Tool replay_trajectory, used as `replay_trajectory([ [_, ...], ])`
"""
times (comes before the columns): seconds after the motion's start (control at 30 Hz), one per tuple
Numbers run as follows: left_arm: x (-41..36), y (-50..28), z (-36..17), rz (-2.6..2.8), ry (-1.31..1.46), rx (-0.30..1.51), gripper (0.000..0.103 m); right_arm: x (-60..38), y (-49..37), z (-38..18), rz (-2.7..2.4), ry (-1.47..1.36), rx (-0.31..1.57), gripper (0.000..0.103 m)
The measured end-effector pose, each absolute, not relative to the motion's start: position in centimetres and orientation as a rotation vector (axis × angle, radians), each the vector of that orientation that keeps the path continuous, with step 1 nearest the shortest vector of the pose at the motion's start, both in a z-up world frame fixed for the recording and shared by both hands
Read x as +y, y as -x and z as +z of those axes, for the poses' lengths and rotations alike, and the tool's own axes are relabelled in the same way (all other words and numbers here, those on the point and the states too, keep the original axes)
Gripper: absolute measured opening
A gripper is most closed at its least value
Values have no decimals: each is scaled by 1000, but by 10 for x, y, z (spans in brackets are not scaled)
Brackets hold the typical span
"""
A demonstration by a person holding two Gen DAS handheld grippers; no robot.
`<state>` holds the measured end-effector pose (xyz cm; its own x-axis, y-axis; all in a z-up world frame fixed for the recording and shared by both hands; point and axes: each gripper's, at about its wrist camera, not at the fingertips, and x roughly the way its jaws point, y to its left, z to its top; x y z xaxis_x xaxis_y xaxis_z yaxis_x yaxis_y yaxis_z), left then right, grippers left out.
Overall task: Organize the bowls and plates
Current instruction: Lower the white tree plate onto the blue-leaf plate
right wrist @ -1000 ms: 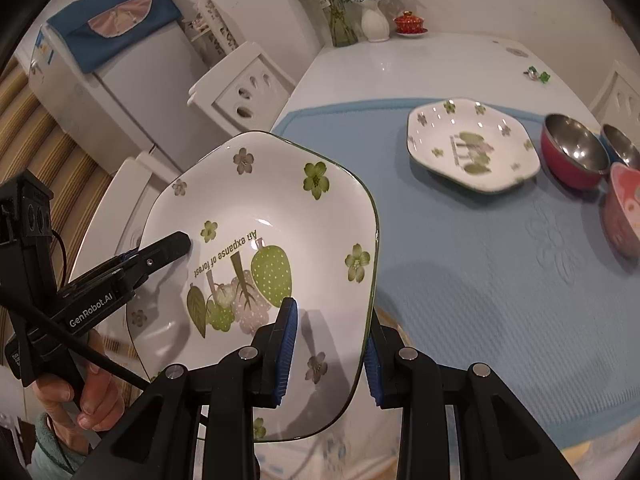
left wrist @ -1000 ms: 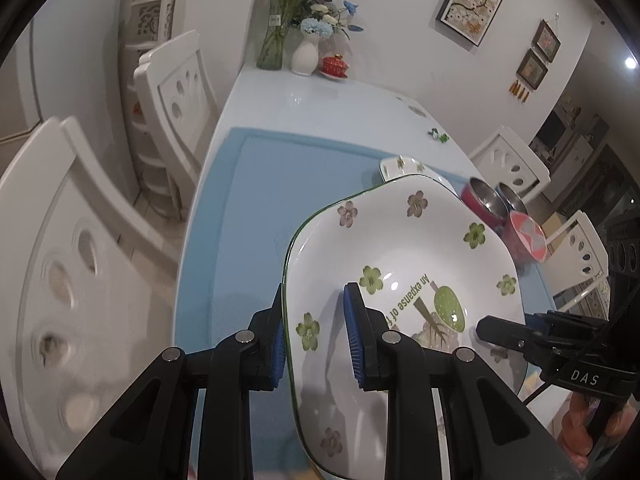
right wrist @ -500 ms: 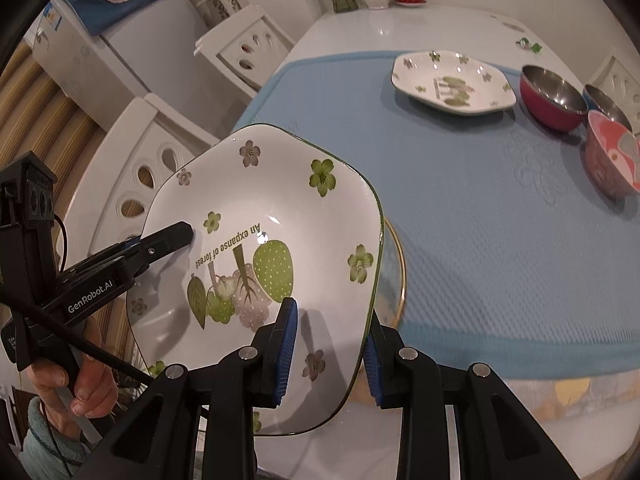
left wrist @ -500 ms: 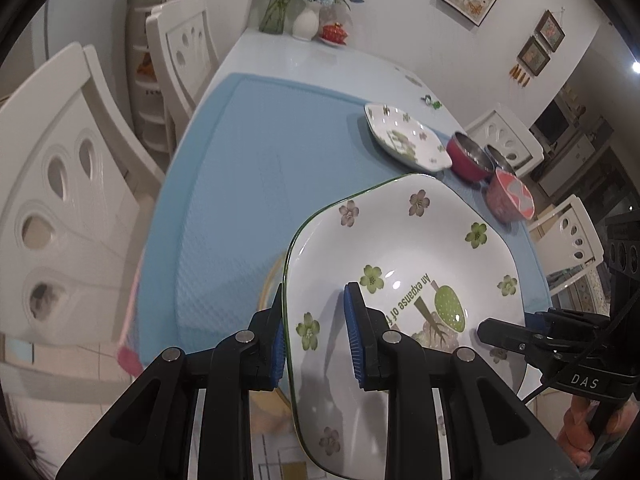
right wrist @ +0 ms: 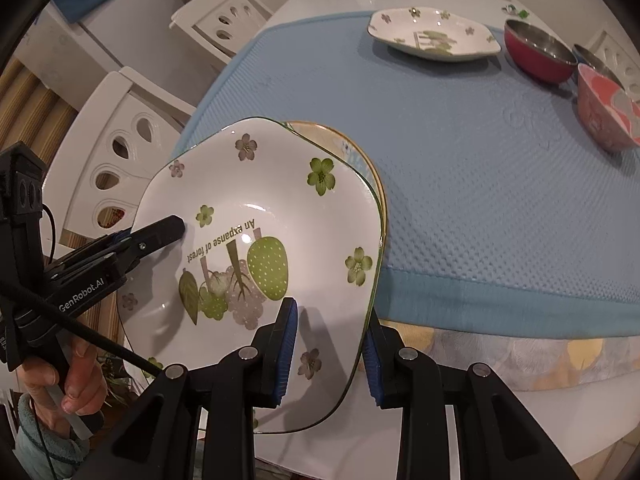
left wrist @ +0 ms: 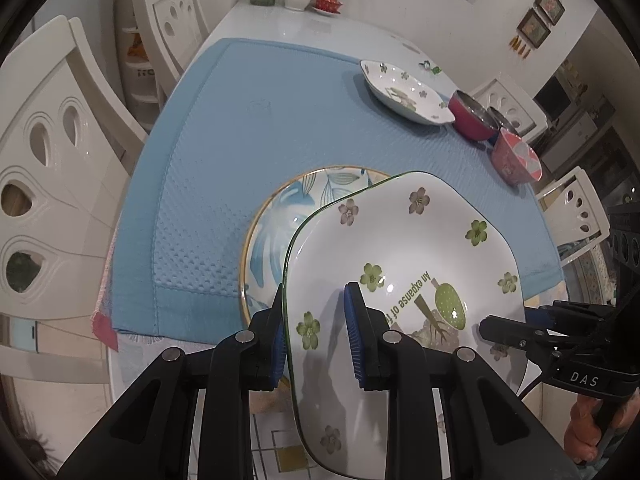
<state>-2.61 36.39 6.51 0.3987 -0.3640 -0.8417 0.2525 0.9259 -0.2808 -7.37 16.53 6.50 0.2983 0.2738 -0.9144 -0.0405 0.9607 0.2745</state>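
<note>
Left wrist view: left tongs (left wrist: 314, 330) and right tongs (right wrist: 330, 350) clamp the flowered plate's (left wrist: 404, 280) opposite rims; it hides most of the blue-leaf plate (left wrist: 276, 224) beyond.

The white flowered plate (left wrist: 404, 264) hides most of the leaf-patterned plate (left wrist: 280, 216) beneath it, and its near rim runs off the bottom of the left wrist view. Far right, a steel bowl (right wrist: 596, 58) sits half hidden behind the red bowl (right wrist: 536, 54) and pink bowl (right wrist: 608, 108).
</note>
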Motion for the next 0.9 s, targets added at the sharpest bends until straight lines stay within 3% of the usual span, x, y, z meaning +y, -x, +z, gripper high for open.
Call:
replay_trajectory([
  [0.9, 361, 8, 43, -377, 39, 1148, 22, 179, 51, 53, 131, -207, 1279, 30],
])
